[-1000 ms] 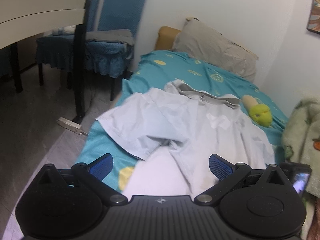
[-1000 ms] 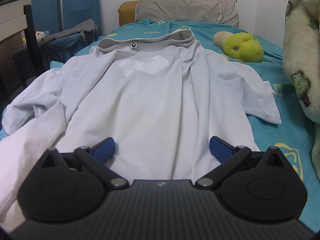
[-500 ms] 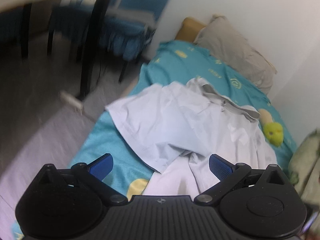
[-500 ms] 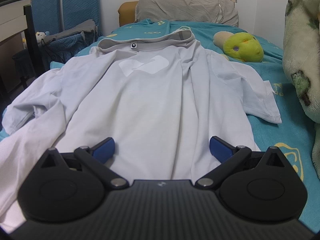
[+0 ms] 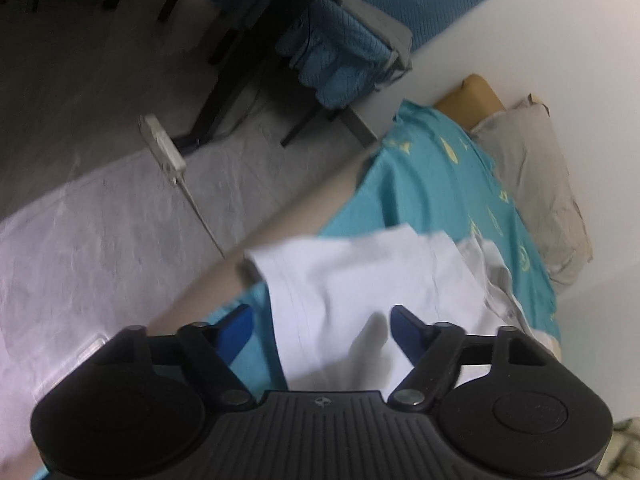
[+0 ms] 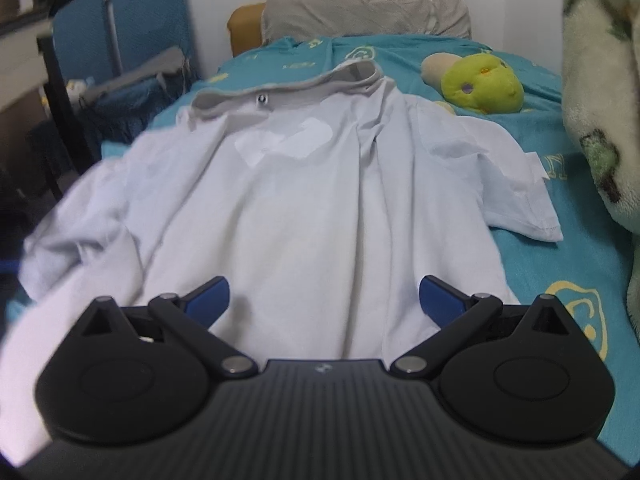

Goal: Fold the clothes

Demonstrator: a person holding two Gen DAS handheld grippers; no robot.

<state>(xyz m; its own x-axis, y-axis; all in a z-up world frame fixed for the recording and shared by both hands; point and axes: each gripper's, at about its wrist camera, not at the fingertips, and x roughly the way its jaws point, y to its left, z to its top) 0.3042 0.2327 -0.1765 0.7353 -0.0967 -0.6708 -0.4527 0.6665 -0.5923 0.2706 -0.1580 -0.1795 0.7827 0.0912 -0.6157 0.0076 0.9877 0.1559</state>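
Note:
A white polo shirt (image 6: 296,200) with a grey collar lies spread face up on the teal bed sheet (image 6: 560,264), collar toward the pillow. My right gripper (image 6: 324,300) is open and empty, low over the shirt's hem. My left gripper (image 5: 322,326) is open and empty, held above the shirt's left sleeve (image 5: 360,280) at the bed's left edge, tilted toward the floor. The sleeve's hem lies between the blue fingertips (image 5: 404,324) but is not gripped.
A grey pillow (image 6: 364,4) lies at the head of the bed. A green plush toy (image 6: 480,84) sits right of the collar. A fluffy blanket (image 6: 600,100) rises at the right. Blue chairs (image 5: 348,40), a desk leg and a power strip (image 5: 162,152) are on the floor to the left.
My left gripper has swung left and tilted down toward the sleeve at the bed edge. My right gripper has moved slightly forward over the hem. Both stayed open.

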